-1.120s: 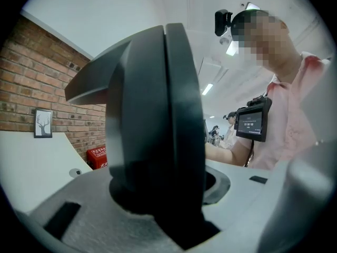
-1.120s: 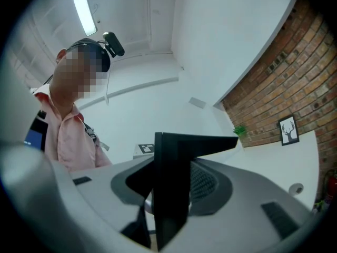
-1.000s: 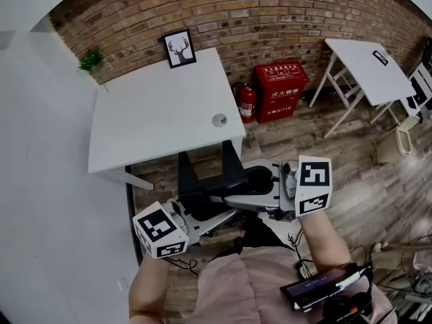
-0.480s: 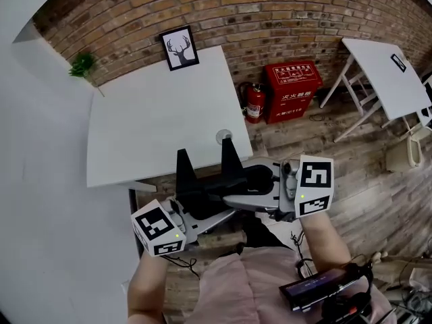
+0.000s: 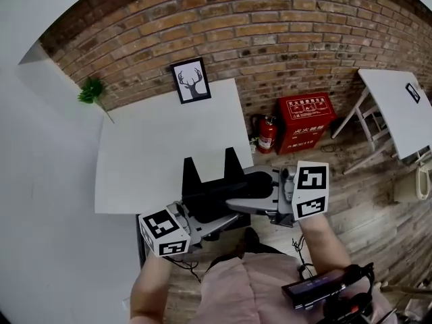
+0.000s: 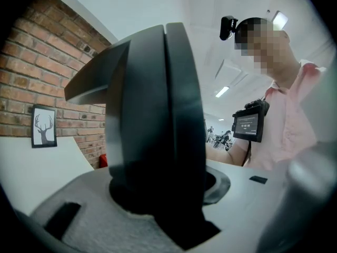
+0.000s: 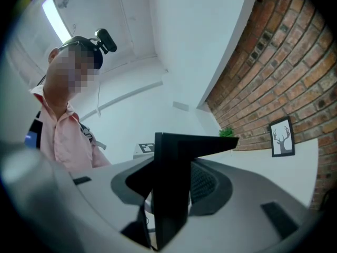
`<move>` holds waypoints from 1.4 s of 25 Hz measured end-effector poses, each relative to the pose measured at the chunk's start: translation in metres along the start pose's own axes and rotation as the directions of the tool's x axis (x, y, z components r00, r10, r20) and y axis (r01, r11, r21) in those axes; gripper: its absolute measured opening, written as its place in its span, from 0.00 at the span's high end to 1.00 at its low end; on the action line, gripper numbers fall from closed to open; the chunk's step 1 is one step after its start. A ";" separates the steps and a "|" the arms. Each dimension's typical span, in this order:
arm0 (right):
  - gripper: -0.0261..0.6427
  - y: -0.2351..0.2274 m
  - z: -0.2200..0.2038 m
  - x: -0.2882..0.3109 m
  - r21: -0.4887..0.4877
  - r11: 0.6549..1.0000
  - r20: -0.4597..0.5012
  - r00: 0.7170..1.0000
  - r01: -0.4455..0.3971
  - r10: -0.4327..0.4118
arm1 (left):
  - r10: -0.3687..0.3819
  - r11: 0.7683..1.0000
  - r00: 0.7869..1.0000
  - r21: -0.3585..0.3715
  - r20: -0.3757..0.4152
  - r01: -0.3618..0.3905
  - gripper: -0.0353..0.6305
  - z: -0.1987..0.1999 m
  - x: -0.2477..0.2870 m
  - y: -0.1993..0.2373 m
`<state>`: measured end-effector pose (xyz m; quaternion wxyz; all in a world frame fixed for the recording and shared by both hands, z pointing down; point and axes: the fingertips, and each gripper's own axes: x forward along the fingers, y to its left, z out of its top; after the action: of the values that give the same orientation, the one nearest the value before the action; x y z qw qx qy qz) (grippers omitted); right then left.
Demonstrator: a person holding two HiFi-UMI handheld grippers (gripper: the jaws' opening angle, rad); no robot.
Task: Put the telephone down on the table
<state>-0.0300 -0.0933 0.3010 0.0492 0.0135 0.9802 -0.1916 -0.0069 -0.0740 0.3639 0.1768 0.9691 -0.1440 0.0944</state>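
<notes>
You hold one grey telephone (image 5: 260, 198) with dark hollows at the white table's (image 5: 148, 154) near edge. Two grippers clamp it: left gripper (image 5: 196, 194) and right gripper (image 5: 236, 181).

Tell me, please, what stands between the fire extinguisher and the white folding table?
A red fire-equipment box stands there against the brick wall, clear in the head view.

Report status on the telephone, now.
Left gripper and right gripper both shut on the telephone. Telephone held up at the table's near edge, not set down. Deer picture stands at the far edge, out of the way.
</notes>
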 end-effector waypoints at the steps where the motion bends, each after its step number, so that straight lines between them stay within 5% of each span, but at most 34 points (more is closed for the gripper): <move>1: 0.71 -0.007 0.005 0.000 -0.002 1.000 -0.003 1.000 -0.005 0.005 | 0.006 1.000 1.000 0.001 0.001 -0.006 0.69 0.005 0.002 0.007; 17: 0.70 -0.081 0.044 0.016 0.002 0.999 -0.029 0.999 -0.042 0.042 | 0.043 0.999 0.999 -0.030 0.031 -0.042 0.69 0.043 0.007 0.083; 35: 0.70 -0.214 0.031 0.075 0.092 0.992 -0.062 0.995 0.089 -0.084 | -0.056 0.992 0.998 -0.108 0.014 0.058 0.68 0.027 -0.013 0.218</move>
<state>-0.1112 -0.3023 0.3453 0.0116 -0.0211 0.9707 -0.2392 -0.0841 -0.2757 0.4051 0.2311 0.9622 -0.1222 0.0759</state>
